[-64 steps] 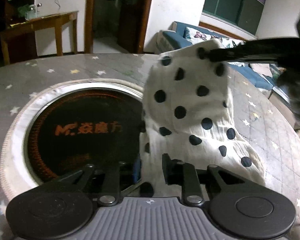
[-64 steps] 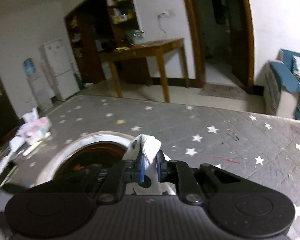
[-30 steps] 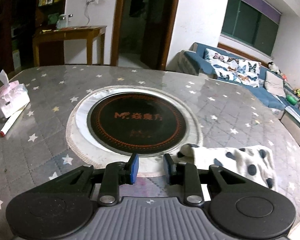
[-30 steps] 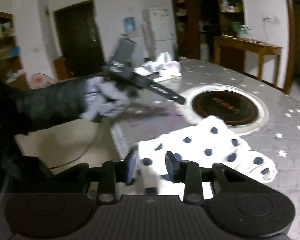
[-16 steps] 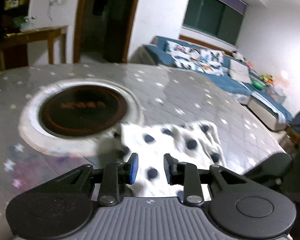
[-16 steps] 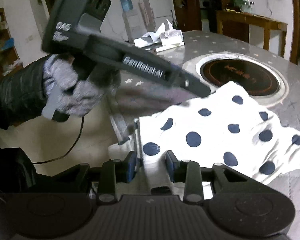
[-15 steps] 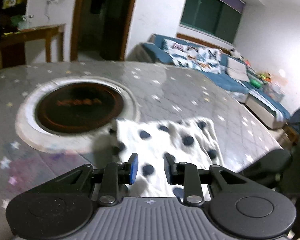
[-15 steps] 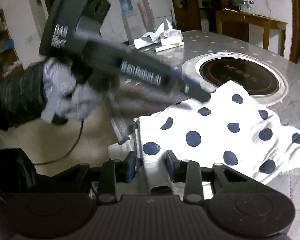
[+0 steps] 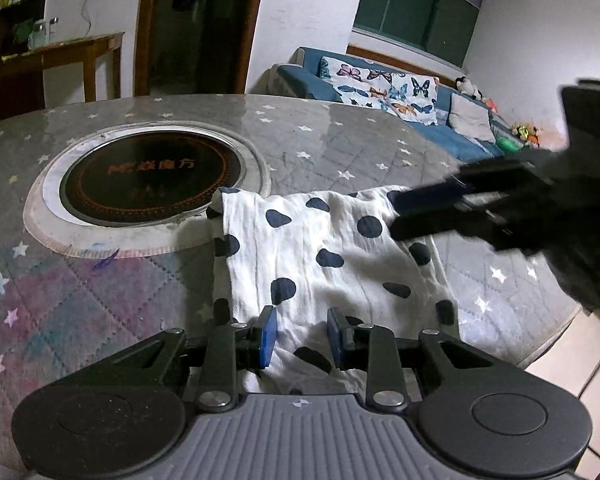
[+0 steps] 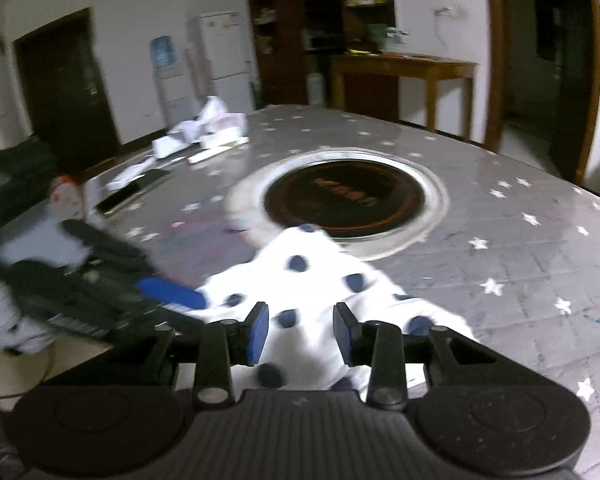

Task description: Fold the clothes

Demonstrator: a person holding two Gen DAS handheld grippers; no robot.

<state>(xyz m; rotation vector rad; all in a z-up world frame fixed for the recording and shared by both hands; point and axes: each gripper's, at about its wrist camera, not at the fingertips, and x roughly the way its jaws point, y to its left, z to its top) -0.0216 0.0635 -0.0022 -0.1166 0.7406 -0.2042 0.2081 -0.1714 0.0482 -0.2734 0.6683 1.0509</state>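
**Polka-dot garment flat on the table edge, both claws over it**

The white garment with dark blue dots (image 9: 324,256) lies spread on the grey star-print tablecloth (image 9: 100,304), its far corner overlapping the pale rim of the round built-in cooktop (image 9: 152,184) ahead of the left gripper (image 9: 302,336). That gripper's blue pads stand apart with the near hem of the cloth lying between and under them; they are not pressing on it. Ahead and to its right, the right gripper reaches in over the garment's far right corner, one blue pad just above the fabric.

From the right wrist, the right gripper (image 10: 300,334) hovers over the garment (image 10: 320,288), its jaws opening, cloth showing between the pads but not pinched. To its left the left gripper (image 10: 172,294) comes in blurred, held by a hand in a pale glove (image 10: 28,248). Beyond the cloth sits the cooktop (image 10: 344,196); farther left on the table lie papers and a tissue pack (image 10: 204,128).
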